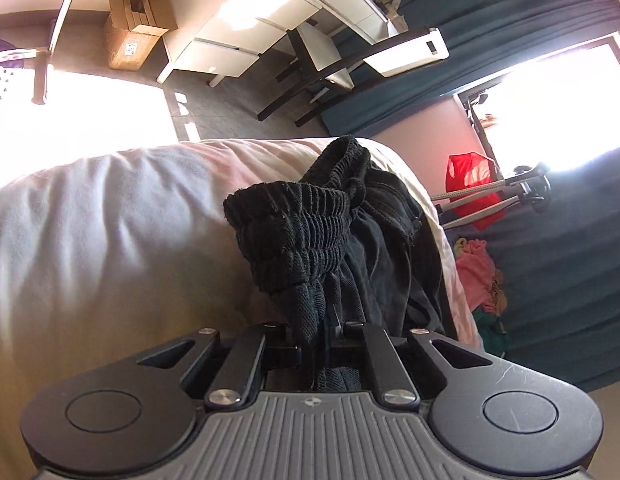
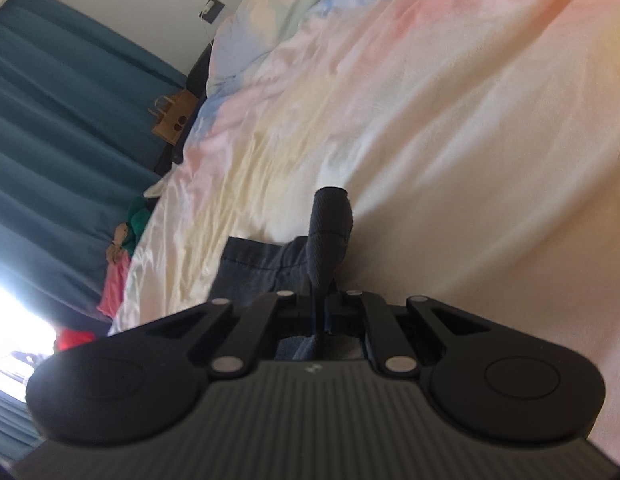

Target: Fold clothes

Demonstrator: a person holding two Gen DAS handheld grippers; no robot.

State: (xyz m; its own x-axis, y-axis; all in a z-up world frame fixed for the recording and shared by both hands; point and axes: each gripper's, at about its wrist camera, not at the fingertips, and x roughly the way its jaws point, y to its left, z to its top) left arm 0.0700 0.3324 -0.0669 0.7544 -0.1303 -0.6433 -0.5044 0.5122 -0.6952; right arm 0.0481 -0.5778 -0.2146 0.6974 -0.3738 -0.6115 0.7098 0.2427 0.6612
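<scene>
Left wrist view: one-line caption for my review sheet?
Left gripper shut on the elastic waistband of black trousers lifted above a pale duvet.

**Hidden, cropped, blown out**

Left wrist view: left gripper [image 1: 316,334] fingertips buried in the dark garment [image 1: 306,232], pads not visible. Window [image 1: 558,108] at right and sunlit floor patch [image 1: 90,112] at upper left blown out, no detail. Cardboard box [image 1: 134,28] label too small to read.

Right wrist view: right gripper [image 2: 324,308] pinch point covered by cloth. Bedspread [image 2: 430,100] blurred. Clothes pile [image 2: 118,264] at left edge indistinct.
</scene>
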